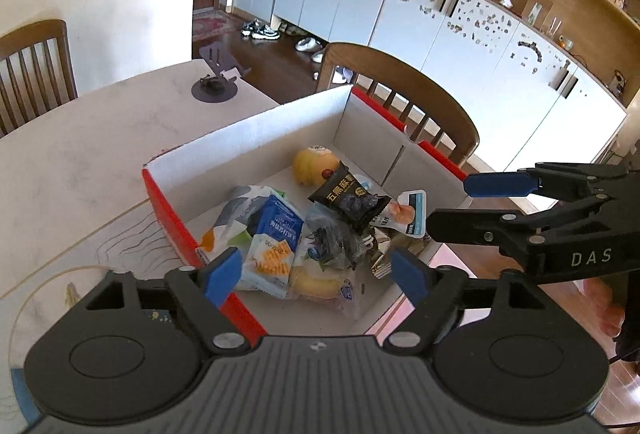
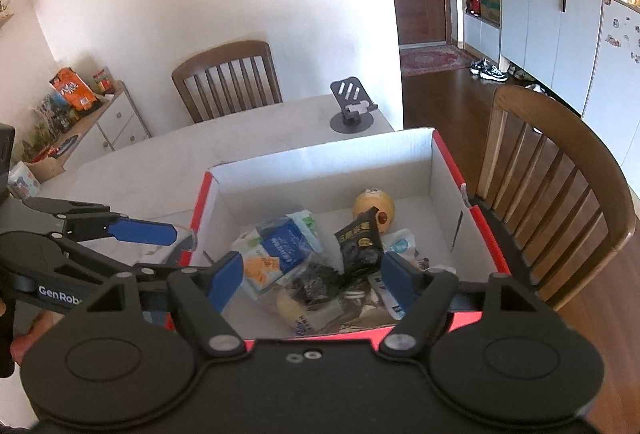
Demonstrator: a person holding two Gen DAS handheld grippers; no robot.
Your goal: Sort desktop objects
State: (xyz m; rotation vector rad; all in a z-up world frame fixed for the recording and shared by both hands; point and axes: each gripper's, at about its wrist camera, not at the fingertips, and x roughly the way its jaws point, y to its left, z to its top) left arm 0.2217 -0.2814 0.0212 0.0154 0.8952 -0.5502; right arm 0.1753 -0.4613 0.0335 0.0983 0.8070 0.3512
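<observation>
— Where were the snacks?
— They lay in a heap inside the red box (image 1: 172,218) with white walls, on the table (image 1: 80,162). A blue cracker bag (image 1: 272,246) was at the near left, a black bag (image 1: 348,198) sat in the middle, and a yellow fruit (image 1: 312,164) was at the far side.
— And the grippers?
— The left gripper (image 1: 316,274) and the right gripper (image 2: 312,276) hung over the near edge of the box. Both had their fingers apart, with nothing held.
</observation>
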